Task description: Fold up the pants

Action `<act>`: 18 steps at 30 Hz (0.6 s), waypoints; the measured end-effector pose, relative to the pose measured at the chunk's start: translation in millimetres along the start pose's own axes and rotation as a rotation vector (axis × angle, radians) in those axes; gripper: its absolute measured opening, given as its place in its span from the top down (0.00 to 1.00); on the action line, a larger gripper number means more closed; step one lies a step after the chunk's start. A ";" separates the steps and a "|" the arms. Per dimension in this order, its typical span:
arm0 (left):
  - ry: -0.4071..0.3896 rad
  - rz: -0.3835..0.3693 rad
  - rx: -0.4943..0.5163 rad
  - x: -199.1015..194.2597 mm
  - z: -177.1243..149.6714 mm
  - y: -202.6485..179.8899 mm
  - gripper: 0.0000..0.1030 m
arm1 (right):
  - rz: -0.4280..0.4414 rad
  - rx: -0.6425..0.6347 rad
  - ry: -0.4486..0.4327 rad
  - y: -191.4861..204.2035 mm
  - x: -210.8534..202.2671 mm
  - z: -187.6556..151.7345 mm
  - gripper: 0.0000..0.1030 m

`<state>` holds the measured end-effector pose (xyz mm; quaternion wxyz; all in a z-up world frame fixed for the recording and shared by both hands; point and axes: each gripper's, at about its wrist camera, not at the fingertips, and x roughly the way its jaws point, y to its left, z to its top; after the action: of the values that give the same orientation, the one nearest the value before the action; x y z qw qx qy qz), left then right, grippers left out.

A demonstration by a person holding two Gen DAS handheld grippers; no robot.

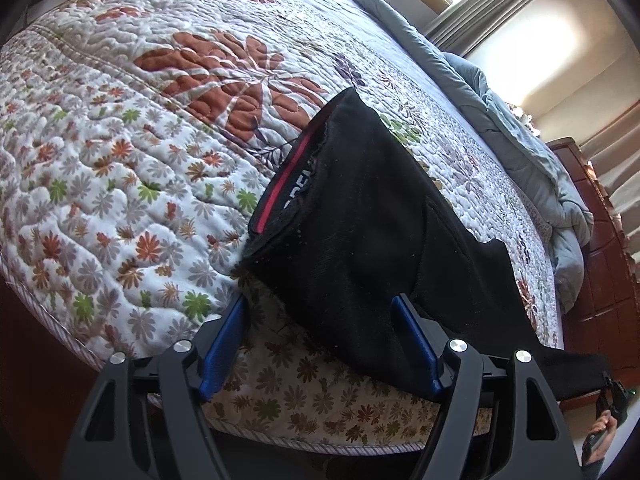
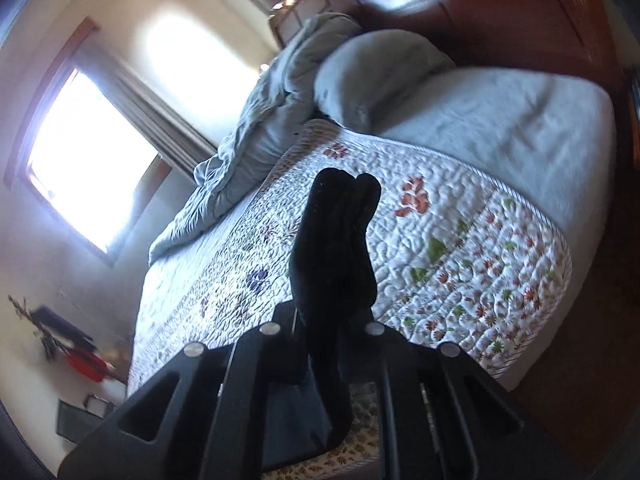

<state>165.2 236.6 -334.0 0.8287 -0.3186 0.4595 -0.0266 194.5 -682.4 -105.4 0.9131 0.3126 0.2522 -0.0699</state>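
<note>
Now, step: carry the leg end over to the waistband, keeping cloth taut and edges matched | pants (image 1: 360, 208): black, limp, red-striped waistband, draped on bed (image 1: 120, 140) between and beyond left tongs (image 1: 320, 340) | left tongs: apart, gripping nothing | right tongs (image 2: 324, 344): clamped together on bunched pants.

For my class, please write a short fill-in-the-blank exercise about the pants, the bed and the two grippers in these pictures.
1. The pants are ____ in colour.
2. The stripe inside their waistband is ____.
3. The right gripper is shut on the ____.
4. The left gripper, with blue fingers, stands ____.

Missing words: black; red; pants; open
</note>
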 end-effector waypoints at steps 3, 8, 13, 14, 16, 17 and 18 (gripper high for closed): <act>0.000 -0.016 -0.005 -0.3 0.5 2.6 0.27 | -0.006 -0.037 -0.003 22.4 -4.4 -1.9 0.91; 0.001 -0.030 -0.001 -1.5 0.2 3.0 0.27 | -0.018 -0.081 -0.010 48.1 -11.5 -7.7 0.91; 0.000 -0.052 -0.012 -7.7 -3.3 9.8 0.27 | -0.031 -0.138 -0.019 73.6 -18.1 -17.2 0.91; 0.000 -0.054 -0.012 -8.5 -3.8 10.8 0.27 | -0.030 -0.147 -0.020 77.4 -18.7 -18.6 0.91; 0.000 -0.059 -0.013 -10.1 -4.5 12.3 0.26 | -0.031 -0.159 -0.021 83.4 -19.3 -20.9 0.91; 0.001 -0.061 -0.014 -10.8 -4.6 12.6 0.26 | -0.030 -0.163 -0.020 85.8 -19.5 -21.9 0.91; 0.001 -0.063 -0.015 -11.2 -4.6 13.6 0.26 | -0.030 -0.168 -0.020 88.6 -19.2 -22.7 0.91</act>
<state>151.8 248.9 -334.8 0.8249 -0.3388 0.4498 -0.0493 193.8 -598.8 -63.6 0.9374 0.2304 0.2528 -0.0653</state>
